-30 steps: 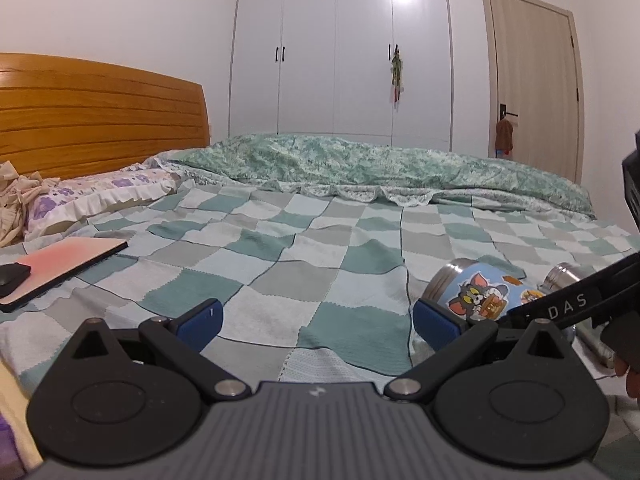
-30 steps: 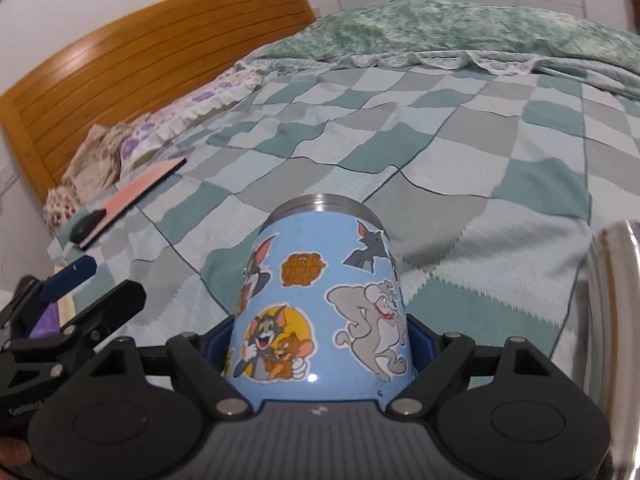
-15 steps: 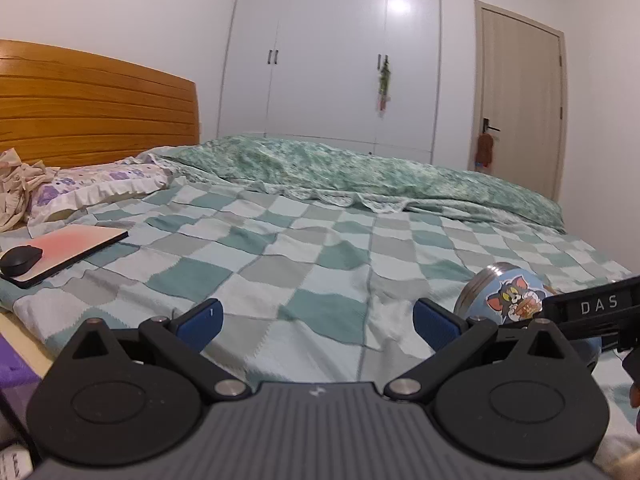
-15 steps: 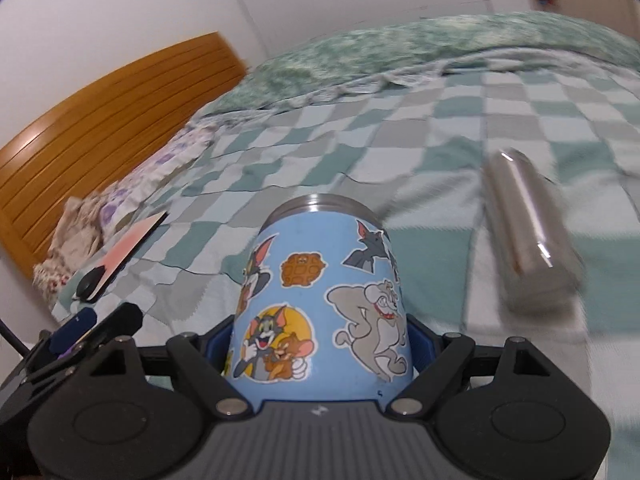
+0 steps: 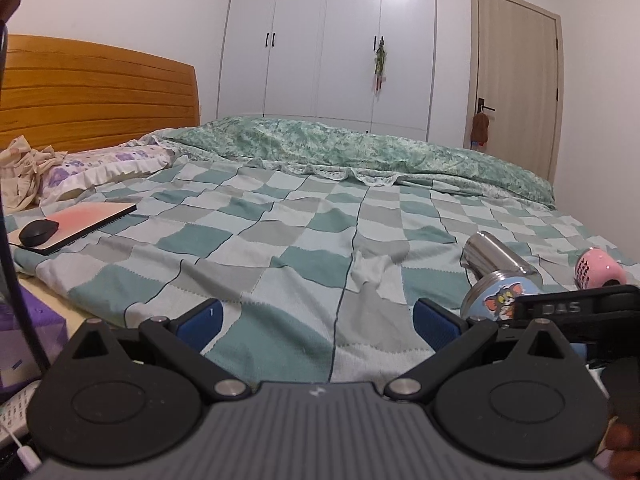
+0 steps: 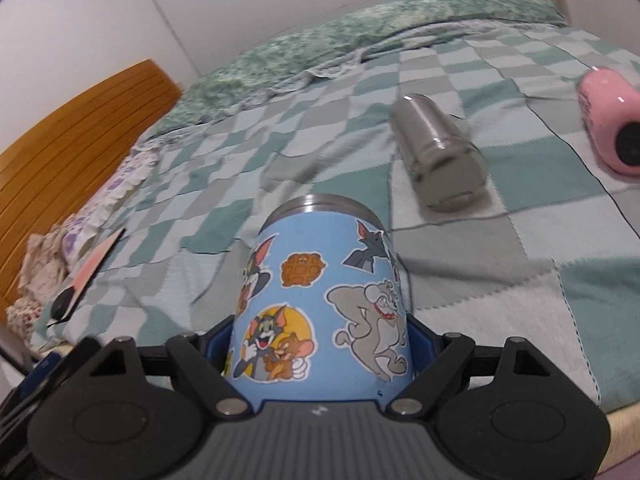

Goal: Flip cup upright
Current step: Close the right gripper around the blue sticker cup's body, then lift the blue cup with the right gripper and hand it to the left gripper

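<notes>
My right gripper point(image 6: 320, 338) is shut on a blue cartoon-sticker cup point(image 6: 320, 300) with a steel rim, held lifted near the bed's near edge and pointing along the fingers. The same cup point(image 5: 500, 298) shows at the right of the left wrist view, with the right gripper point(image 5: 576, 310) around it. My left gripper point(image 5: 316, 320) is open and empty over the checked blanket point(image 5: 280, 240), left of the cup.
A steel cup point(image 6: 436, 160) lies on its side on the blanket, also in the left view point(image 5: 496, 258). A pink cup point(image 6: 608, 120) lies on its side farther right. A pink pad with a black mouse point(image 5: 38, 230) lies at the left, near the pillow and wooden headboard.
The right gripper has lifted the blue cup and pulled it back toward the bed's edge. The steel and pink cups have come into view. The left gripper has drawn back.
</notes>
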Demonstrator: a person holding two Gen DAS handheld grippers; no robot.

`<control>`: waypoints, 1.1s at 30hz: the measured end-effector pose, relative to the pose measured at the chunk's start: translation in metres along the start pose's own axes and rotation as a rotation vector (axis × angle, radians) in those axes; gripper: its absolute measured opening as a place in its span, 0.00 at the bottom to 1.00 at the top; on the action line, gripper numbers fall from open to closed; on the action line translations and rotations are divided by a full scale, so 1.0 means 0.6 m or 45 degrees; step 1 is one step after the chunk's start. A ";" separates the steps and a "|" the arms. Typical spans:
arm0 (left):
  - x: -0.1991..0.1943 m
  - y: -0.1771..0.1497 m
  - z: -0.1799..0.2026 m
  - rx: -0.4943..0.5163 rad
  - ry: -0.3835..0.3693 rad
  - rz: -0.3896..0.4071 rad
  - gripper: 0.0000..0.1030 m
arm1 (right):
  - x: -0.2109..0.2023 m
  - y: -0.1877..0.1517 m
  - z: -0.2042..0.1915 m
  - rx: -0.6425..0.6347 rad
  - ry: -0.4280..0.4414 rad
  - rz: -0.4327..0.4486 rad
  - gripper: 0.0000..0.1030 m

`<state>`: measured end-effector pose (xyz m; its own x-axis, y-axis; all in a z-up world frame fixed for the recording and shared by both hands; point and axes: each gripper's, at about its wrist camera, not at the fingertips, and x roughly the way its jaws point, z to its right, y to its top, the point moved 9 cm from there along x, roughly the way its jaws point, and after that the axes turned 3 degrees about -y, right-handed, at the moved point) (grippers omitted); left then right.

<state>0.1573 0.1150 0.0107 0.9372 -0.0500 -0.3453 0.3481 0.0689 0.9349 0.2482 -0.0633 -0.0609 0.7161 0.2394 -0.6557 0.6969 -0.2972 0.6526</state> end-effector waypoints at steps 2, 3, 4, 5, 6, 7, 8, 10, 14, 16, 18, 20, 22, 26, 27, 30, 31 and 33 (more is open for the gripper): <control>-0.005 -0.002 0.005 0.010 0.004 -0.004 1.00 | 0.006 -0.003 0.004 0.013 -0.004 0.009 0.81; -0.007 -0.003 0.007 0.015 0.007 -0.007 1.00 | 0.007 -0.004 0.004 0.013 -0.009 0.011 0.81; -0.009 -0.004 0.009 0.017 0.009 -0.009 1.00 | 0.006 -0.003 0.003 0.011 -0.013 0.012 0.81; -0.009 -0.004 0.011 0.019 0.010 -0.012 1.00 | 0.007 -0.004 0.002 0.002 -0.015 0.011 0.81; -0.010 -0.004 0.012 0.020 0.011 -0.013 1.00 | 0.007 -0.004 0.002 0.000 -0.013 0.010 0.81; -0.010 -0.004 0.015 0.022 0.012 -0.014 1.00 | 0.006 -0.004 0.003 -0.002 -0.010 0.008 0.81; -0.011 -0.004 0.017 0.024 0.014 -0.015 1.00 | 0.006 -0.004 0.003 -0.006 -0.007 0.003 0.81; -0.011 -0.004 0.020 0.029 0.018 -0.018 1.00 | 0.005 -0.002 0.003 -0.011 0.003 -0.020 0.82; -0.015 -0.003 0.029 0.046 0.023 -0.027 1.00 | -0.028 0.011 0.003 -0.070 0.049 0.013 0.95; -0.017 -0.002 0.033 0.053 0.030 -0.034 1.00 | -0.060 0.029 0.010 -0.088 0.107 0.087 0.99; -0.015 0.000 0.041 0.052 0.018 -0.057 1.00 | -0.091 0.050 0.025 -0.138 0.143 0.165 1.00; -0.011 0.005 0.054 0.043 -0.008 -0.085 1.00 | -0.109 0.068 0.044 -0.198 0.146 0.213 1.00; -0.005 0.008 0.070 0.039 -0.041 -0.116 1.00 | -0.121 0.084 0.068 -0.259 0.142 0.249 1.00; 0.018 0.019 0.112 0.064 -0.079 -0.198 1.00 | -0.124 0.107 0.126 -0.322 0.119 0.260 1.00; 0.025 0.021 0.123 0.073 -0.087 -0.220 1.00 | -0.123 0.111 0.138 -0.328 0.120 0.261 1.00; 0.047 0.025 0.162 0.093 -0.127 -0.293 1.00 | -0.116 0.118 0.175 -0.352 0.107 0.270 1.00; 0.055 0.026 0.177 0.102 -0.144 -0.323 1.00 | -0.114 0.120 0.184 -0.361 0.110 0.275 1.00; 0.070 0.027 0.203 0.125 -0.170 -0.373 1.00 | -0.106 0.123 0.199 -0.381 0.125 0.282 1.00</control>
<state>0.1995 -0.0072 0.0213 0.7842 -0.1839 -0.5927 0.5921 -0.0639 0.8033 0.2496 -0.2110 -0.0165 0.8408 0.2912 -0.4564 0.4950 -0.0721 0.8659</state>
